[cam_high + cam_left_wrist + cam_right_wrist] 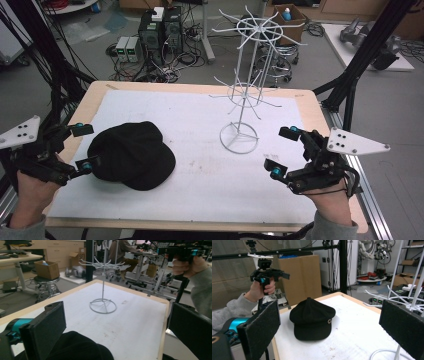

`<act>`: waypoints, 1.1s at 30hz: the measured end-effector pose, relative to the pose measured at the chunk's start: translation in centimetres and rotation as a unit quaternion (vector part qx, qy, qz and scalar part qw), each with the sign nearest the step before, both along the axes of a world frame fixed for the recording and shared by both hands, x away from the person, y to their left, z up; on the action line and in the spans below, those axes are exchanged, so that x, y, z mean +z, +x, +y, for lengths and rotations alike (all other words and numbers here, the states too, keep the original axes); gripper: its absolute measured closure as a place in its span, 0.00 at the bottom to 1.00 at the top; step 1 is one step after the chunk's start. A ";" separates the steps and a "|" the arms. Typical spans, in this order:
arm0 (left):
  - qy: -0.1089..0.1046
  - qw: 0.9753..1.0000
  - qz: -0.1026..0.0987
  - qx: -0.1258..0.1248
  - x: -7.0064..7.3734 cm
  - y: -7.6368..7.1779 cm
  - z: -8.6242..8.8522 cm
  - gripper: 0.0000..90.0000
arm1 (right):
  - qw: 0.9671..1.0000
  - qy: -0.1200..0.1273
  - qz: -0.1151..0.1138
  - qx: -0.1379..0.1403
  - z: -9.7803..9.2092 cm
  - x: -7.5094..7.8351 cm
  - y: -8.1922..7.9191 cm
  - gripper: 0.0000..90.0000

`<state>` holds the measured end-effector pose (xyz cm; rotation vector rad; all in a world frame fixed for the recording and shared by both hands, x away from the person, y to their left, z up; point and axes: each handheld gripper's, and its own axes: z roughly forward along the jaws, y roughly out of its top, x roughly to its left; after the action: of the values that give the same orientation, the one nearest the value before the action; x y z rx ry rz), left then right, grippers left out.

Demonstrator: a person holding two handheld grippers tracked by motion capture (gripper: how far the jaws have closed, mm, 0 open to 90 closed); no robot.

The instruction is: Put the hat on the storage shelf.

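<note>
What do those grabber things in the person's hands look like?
Each is a black tool with two flat black jaws faced in rough foam-like padding. The left gripper and right gripper have teal-blue knobs by the jaws, and each carries a pale three-cornered plate dotted with small holes. The sleeves are grey.

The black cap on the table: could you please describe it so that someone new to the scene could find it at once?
Start at the white sheet that covers the wooden table. On its left half, just in front of the open left gripper, lies the black cap, a soft panelled cap with a short brim. It is the sole dark, cloth thing there; its neighbour, the white wire rack, is tall and thin.
</note>
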<state>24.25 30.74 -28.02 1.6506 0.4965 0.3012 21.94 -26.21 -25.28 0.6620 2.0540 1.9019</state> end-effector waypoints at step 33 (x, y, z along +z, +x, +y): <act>0.052 0.995 0.062 0.062 -7.2 7.2 1.7 0.02 | 1.000 -0.008 0.013 0.010 0.1 -0.8 0.5 0.03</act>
<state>31.47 32.40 -35.18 1.7511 0.6888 0.3210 22.47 -26.07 -26.08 0.6689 2.0968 1.8952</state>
